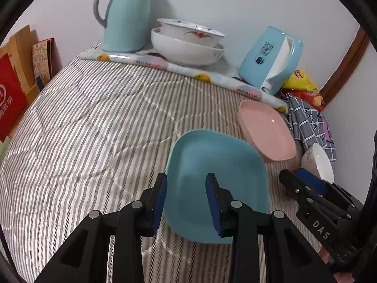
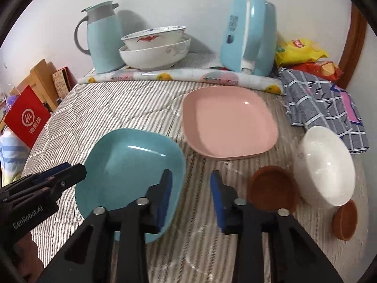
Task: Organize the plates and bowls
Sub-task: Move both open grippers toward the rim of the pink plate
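A blue square plate (image 1: 216, 184) lies on the striped cloth, also in the right wrist view (image 2: 129, 172). A pink square plate (image 2: 229, 121) lies behind it, also in the left wrist view (image 1: 267, 129). A white bowl (image 2: 326, 165) sits at the right, tilted, with two small brown saucers (image 2: 273, 188) beside it. My left gripper (image 1: 186, 184) is open, its fingers over the blue plate's near edge. My right gripper (image 2: 190, 184) is open and empty, just right of the blue plate, above the cloth.
Two stacked white bowls (image 2: 154, 47), a blue thermos jug (image 2: 101, 37) and a blue appliance (image 2: 249, 35) stand at the back by the wall. A checked cloth (image 2: 325, 103) and snack bags (image 2: 299, 52) lie at the right. A red bag (image 2: 28, 118) is at the left.
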`<state>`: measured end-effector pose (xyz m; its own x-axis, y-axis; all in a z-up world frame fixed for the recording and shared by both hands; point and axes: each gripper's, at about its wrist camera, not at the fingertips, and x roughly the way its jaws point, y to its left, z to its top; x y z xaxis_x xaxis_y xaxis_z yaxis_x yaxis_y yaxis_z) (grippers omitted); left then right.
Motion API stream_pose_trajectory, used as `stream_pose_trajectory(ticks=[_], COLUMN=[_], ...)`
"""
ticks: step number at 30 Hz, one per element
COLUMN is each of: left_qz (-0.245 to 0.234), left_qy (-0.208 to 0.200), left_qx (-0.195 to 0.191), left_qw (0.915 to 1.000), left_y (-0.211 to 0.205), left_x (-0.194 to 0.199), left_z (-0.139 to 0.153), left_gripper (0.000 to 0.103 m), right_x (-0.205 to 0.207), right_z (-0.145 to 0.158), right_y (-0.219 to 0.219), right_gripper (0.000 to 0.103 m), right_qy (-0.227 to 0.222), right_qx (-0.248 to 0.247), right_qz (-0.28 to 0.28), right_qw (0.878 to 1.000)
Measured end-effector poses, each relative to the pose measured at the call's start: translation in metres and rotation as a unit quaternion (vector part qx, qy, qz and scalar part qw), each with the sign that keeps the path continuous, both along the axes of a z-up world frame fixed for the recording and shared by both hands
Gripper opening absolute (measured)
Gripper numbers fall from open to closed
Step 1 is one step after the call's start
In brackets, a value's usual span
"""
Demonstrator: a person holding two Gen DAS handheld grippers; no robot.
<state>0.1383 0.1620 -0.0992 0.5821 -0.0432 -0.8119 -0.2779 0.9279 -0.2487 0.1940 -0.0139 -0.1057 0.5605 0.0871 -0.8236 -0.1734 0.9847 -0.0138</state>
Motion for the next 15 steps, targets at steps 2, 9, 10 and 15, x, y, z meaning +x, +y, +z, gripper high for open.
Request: stream_pose_trajectory(ticks=[2,9,10,15], left_qz=[-0.004,-0.019,-0.021,-0.033], left_qy=[-0.005,-0.024,-0.025,-0.030], left_qx=[0.002,0.020,0.022,0.037], left_qw=[1.0000,0.9993,0.9992,0.9983], left_y=[-0.004,-0.019,-0.021,-0.032], left_x=[0.004,0.021,0.024,0.041], left_z=[0.005,0.023,0.025,0.031], left_gripper=[0.032,0.032,0.032,0.037], right_x=[0.001,0.009,0.012,0.019], right_z=[0.007,0.031,0.034,0.045], right_y=[-0.008,-0.036,-0.039,-0.059], right_gripper=[0.045,0.063,0.066,0.070], right_qy=[-0.009,-0.041,-0.045,-0.063], right_qx=[-0.002,-0.017,-0.021,-0.013], right_qz=[-0.008,-0.033,-0.038,-0.068], right_qw=[1.000,0.998,0.998,0.996])
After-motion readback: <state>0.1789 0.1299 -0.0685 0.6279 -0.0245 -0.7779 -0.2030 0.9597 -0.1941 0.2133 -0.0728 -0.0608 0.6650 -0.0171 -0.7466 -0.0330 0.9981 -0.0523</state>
